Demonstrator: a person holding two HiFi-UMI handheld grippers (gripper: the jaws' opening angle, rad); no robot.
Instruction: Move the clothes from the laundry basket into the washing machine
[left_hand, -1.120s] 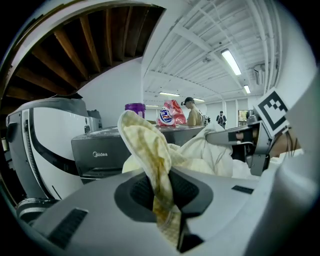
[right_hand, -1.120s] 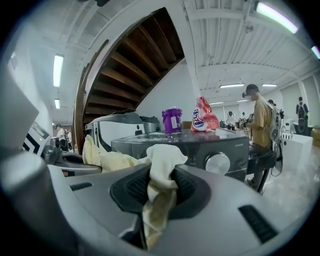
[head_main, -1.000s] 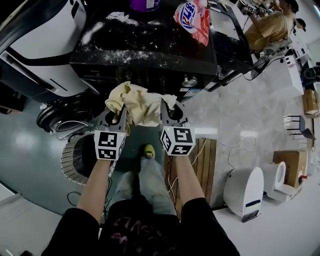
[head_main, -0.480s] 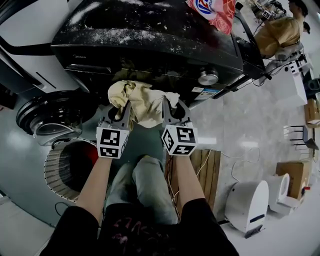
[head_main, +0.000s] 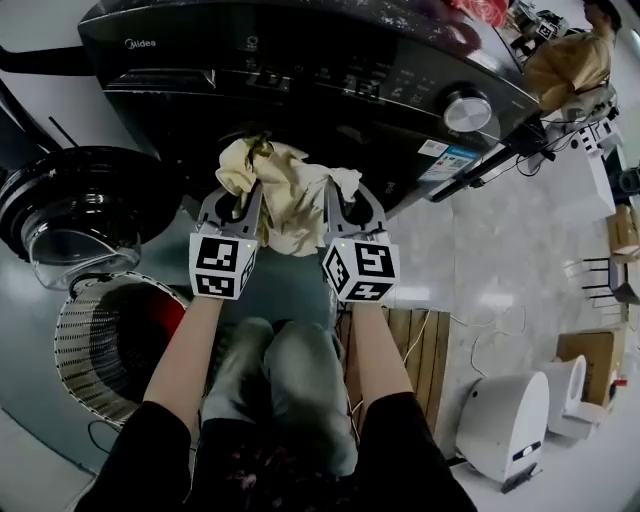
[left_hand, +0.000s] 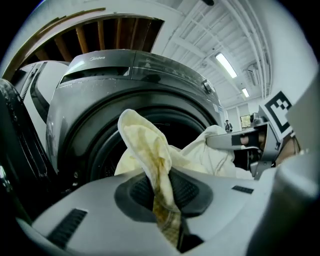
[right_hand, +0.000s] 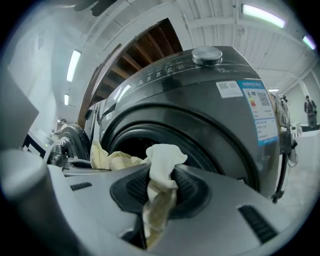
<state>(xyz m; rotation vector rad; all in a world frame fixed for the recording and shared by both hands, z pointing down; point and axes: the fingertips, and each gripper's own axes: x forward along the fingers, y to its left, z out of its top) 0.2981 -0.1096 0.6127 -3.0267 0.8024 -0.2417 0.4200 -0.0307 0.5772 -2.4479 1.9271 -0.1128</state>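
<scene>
**A:** Cream cloth (left_hand: 145, 145) is pinched in the left hand-held gripper (left_hand: 162, 200), its jaws nearly together on a twisted fold.

**B:** And the right hand-held gripper (right_hand: 157, 200)?

**A:** Likewise clamped, on a paler corner of that cloth. It hangs bunched between the two, clear of the floor (head_main: 450, 260).

**B:** Where is it relative to the washer (head_main: 300, 60)?

**A:** Right in front of the drum mouth (right_hand: 132, 144), at about its height, but outside it. The door (head_main: 80, 210) stands swung open at the left, so nothing blocks the way.

**B:** So how far along?

**A:** I judge this piece is out of the basket (head_main: 85, 345) and carried across. Pushing it through the mouth and letting go are left.

**B:** And the basket?

**A:** It sits on the floor, to the left of the person's legs (head_main: 290, 370). A red patch (head_main: 168, 318) shows inside, perhaps another garment, though I cannot tell. The drum interior is dark, so what already lies in there is unclear.
</scene>
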